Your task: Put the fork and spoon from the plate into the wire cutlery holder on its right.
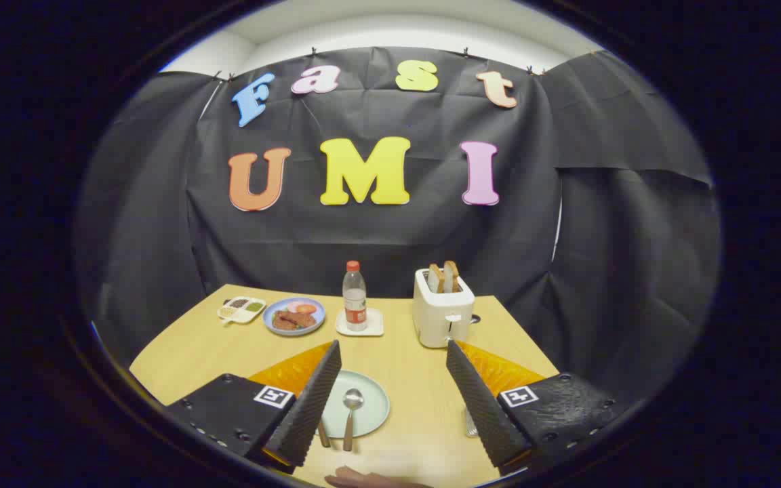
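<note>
On the wooden bench point(404, 352), between the spread fingers: pale green plate point(370, 400), partly hidden behind the left finger. Spoon point(350, 417) lying on the plate, bowl toward the booth wall, wooden handle running back past the plate's near rim. Second wooden handle point(323, 434) just beside the left finger, left of the spoon, probably the fork; head hidden behind the finger, so cannot confirm. Gripper point(394, 400) held wide open above the bench, nothing between the fingers, no contact with plate or cutlery. Small patch of metal wire point(470, 421) just inside the right finger, right of the plate, likely the cutlery holder; mostly hidden, shape not readable. Beyond the fingers, toward the wall: white toaster point(442, 308) with two bread slices standing in its slots; left of it a plastic bottle point(354, 296) with red cap, upright on a white square coaster point(360, 324); further left a blue plate of food point(294, 316); then a small white divided dish point(242, 309). At the near bench edge, part of a hand point(363, 480), blurred.
</note>
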The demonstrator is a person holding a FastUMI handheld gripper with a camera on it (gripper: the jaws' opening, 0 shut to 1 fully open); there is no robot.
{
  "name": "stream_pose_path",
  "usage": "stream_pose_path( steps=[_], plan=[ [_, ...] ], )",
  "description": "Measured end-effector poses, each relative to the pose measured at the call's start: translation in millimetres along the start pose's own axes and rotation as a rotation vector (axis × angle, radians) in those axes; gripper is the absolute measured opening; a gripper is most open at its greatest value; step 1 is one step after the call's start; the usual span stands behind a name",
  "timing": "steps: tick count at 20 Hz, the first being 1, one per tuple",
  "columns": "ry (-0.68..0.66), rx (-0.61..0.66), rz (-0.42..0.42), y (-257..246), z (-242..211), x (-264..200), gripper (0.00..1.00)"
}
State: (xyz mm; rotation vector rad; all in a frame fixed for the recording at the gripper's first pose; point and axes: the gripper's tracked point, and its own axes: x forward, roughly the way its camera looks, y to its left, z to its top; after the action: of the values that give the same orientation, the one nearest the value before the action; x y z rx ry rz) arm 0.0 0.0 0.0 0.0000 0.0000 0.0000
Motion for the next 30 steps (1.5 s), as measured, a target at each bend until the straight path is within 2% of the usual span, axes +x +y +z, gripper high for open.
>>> stream_pose_path(
  steps=[8,17,20,26,28,30],
  plan=[
    [0.034,-0.041,-0.018,31.3,-17.9,11.6,0.95],
    [-0.032,-0.029,0.0,43.9,-25.7,34.1,0.96],
    [0.018,-0.044,-0.011,49.4,-62.5,57.1,0.96],
    [0.244,-0.042,-0.012,64.9,-160.0,93.9,0.96],
    [0.31,-0.056,0.004,68.2,-184.6,100.4,0.91],
    [0.371,-0.062,0.021,70.6,-204.3,106.0,0.9]
  ],
)
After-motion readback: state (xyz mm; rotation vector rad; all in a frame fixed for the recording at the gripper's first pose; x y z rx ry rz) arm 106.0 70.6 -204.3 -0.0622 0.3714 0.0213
